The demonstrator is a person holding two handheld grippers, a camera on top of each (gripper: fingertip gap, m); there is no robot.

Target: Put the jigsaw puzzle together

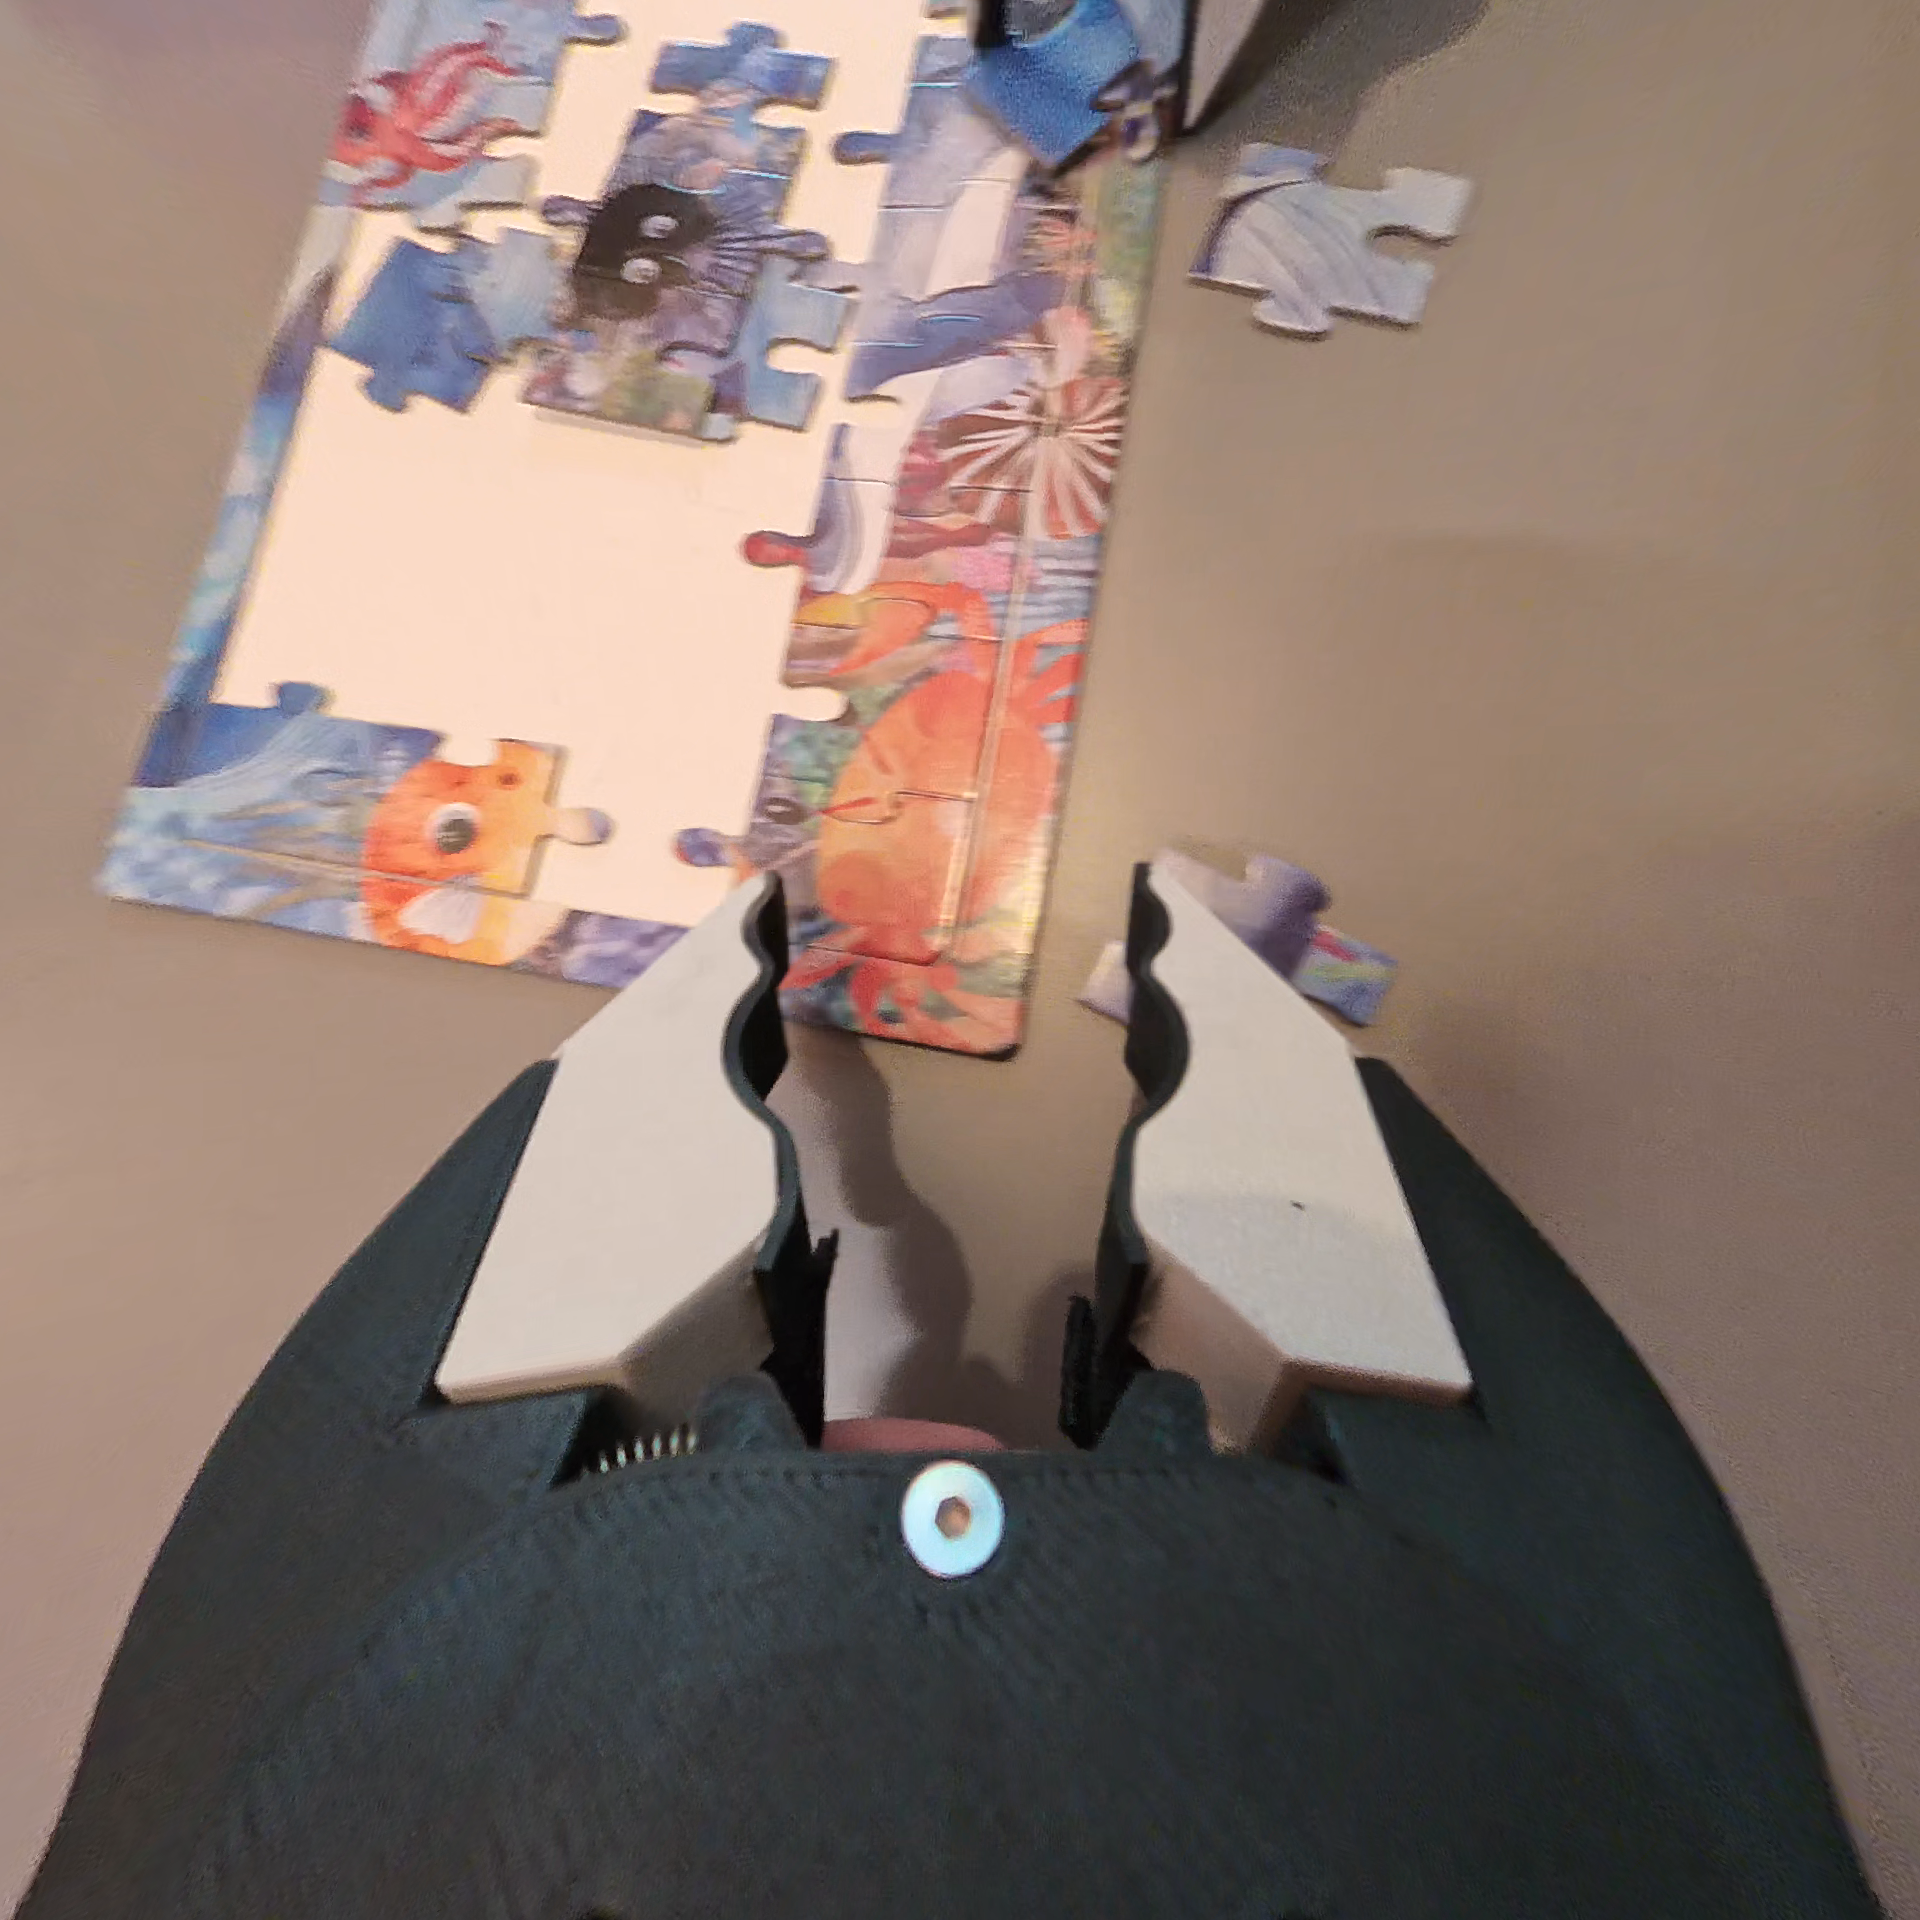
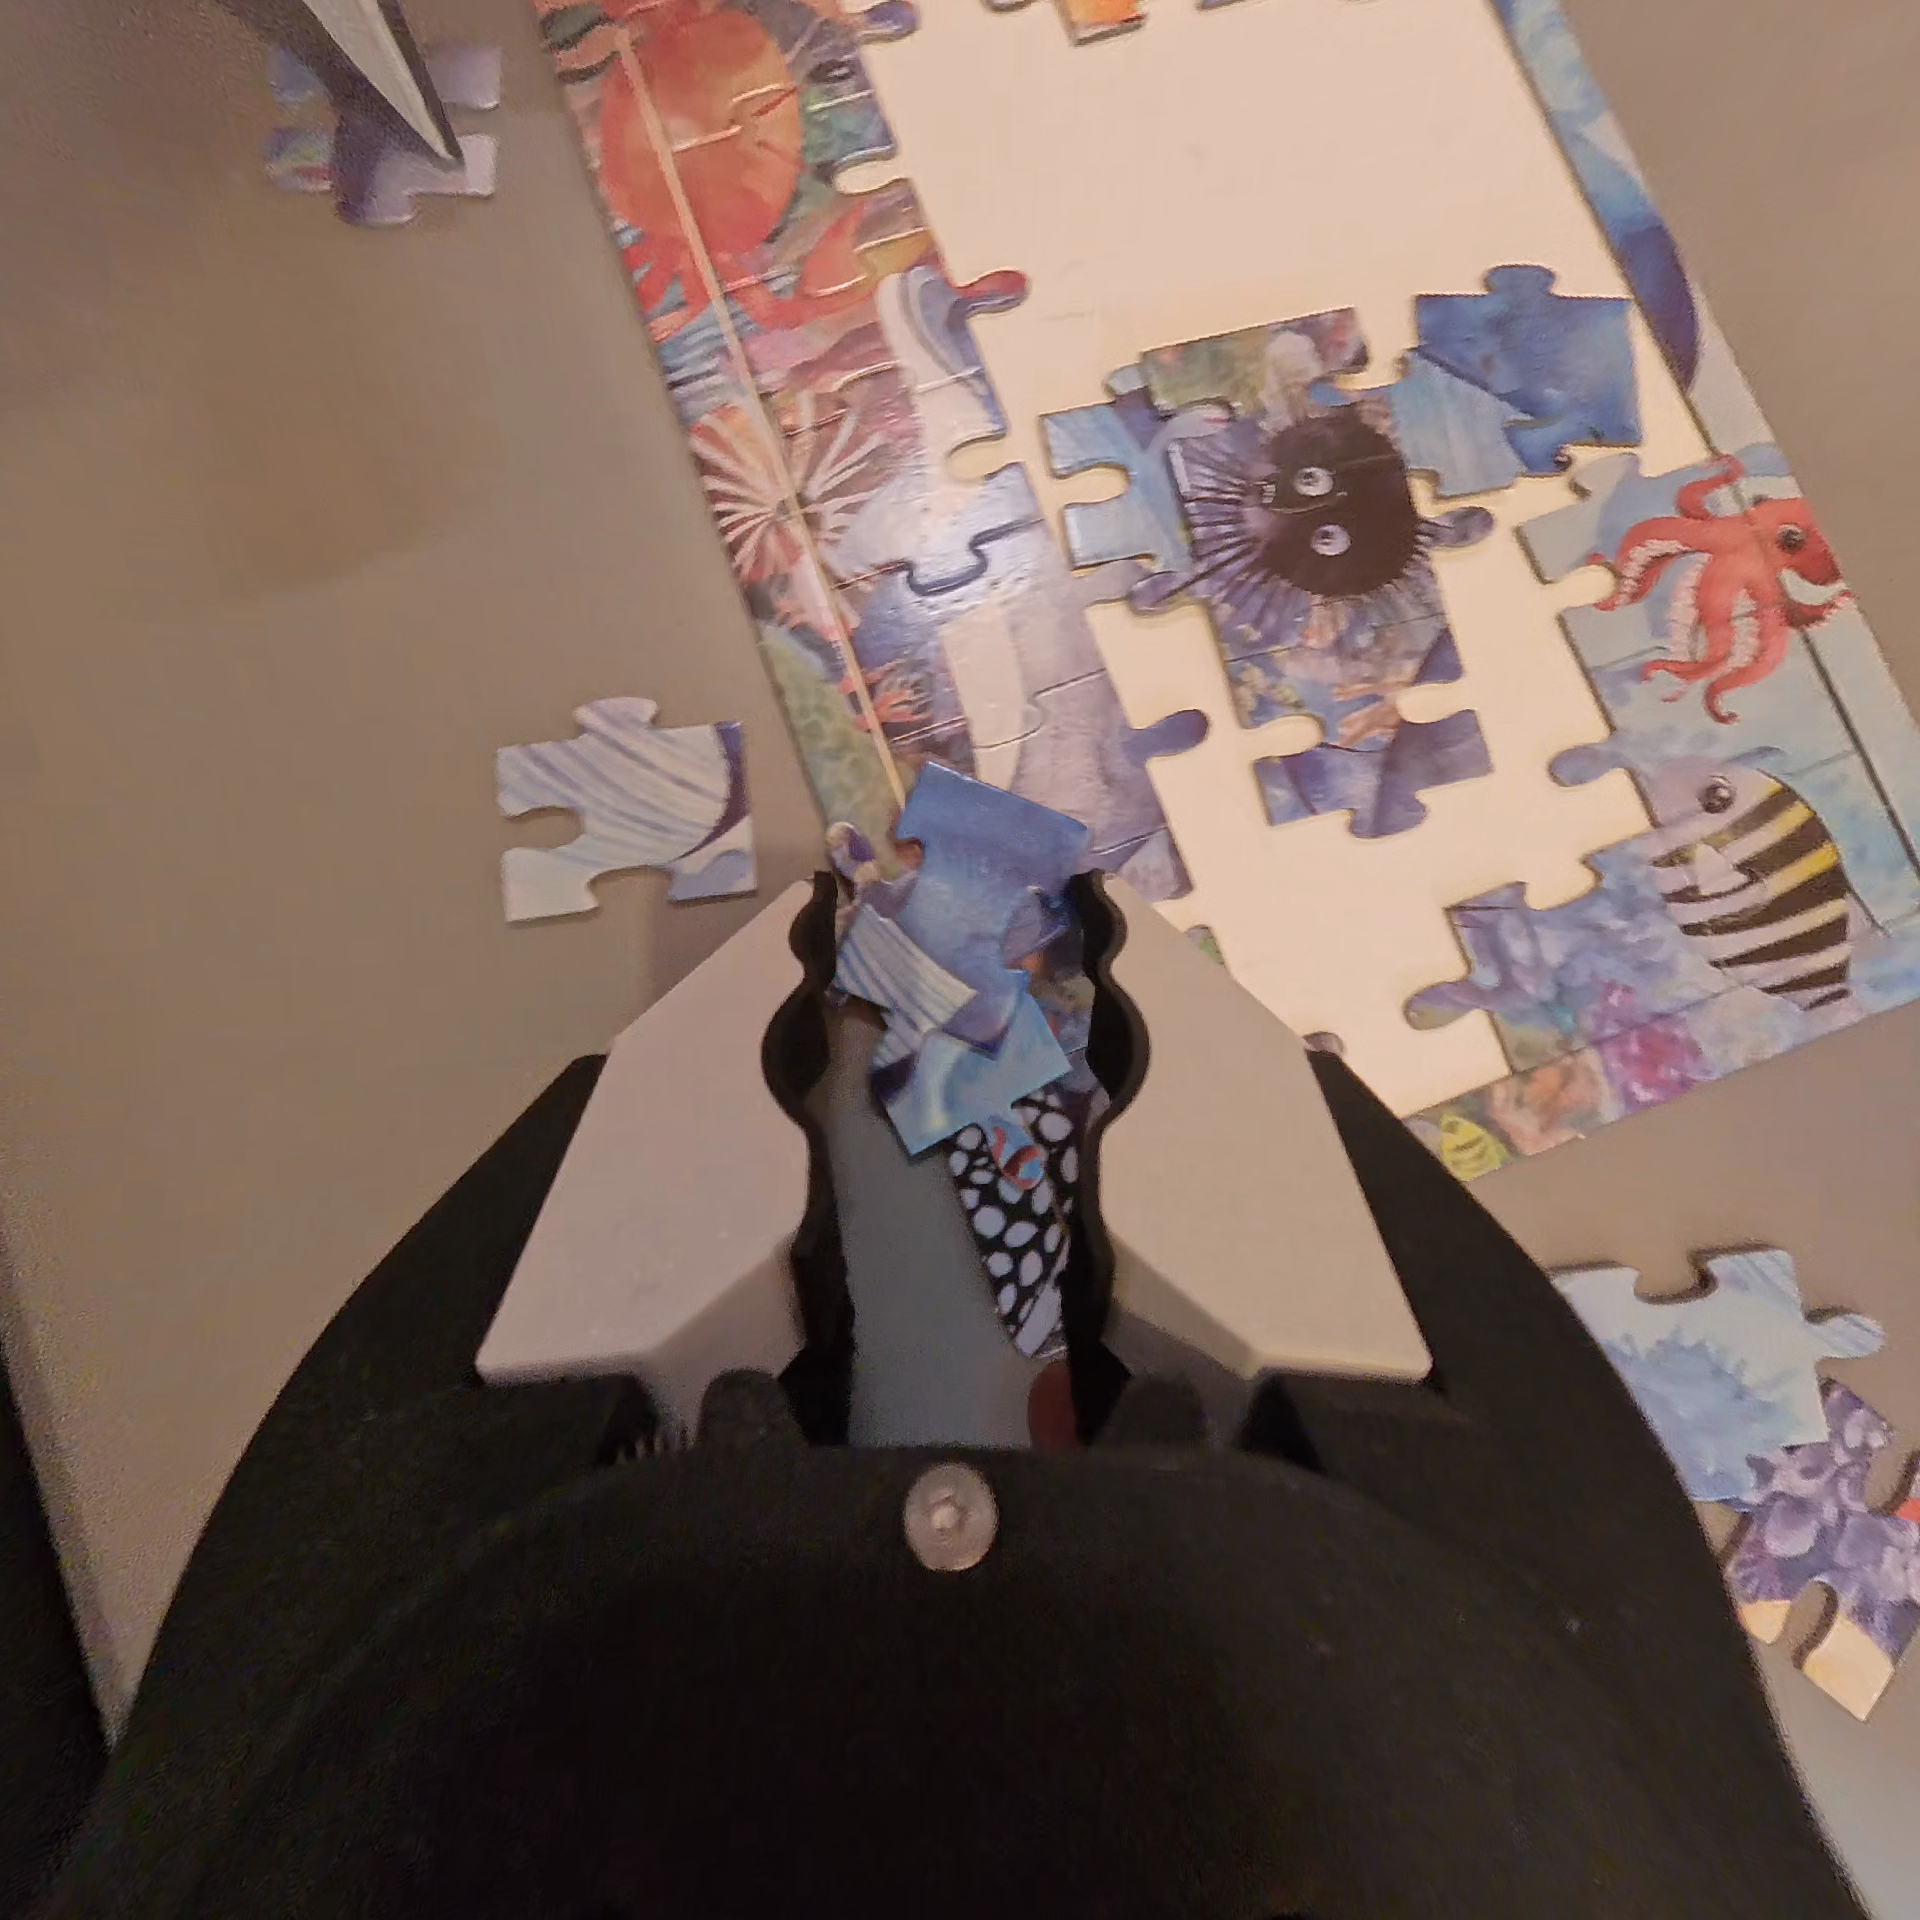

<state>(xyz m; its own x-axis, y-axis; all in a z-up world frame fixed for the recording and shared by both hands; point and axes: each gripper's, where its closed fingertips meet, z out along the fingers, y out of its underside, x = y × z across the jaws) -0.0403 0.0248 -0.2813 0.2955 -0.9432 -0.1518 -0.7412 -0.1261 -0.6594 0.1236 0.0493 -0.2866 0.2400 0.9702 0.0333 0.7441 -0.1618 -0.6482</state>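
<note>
On table, half-done sea-creature jigsaw puzzle; left claw agape, right claw clamps loose pcs.

Your light is warm and dim. The puzzle board glares pale at its bare middle. Soft shadows fall on the table right of it. Both views blur and bend toward the edges.

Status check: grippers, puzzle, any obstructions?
Left gripper open, empty. Right gripper shut on puzzle pieces. Puzzle board partly filled. Loose piece beside board; nothing blocking.
</note>
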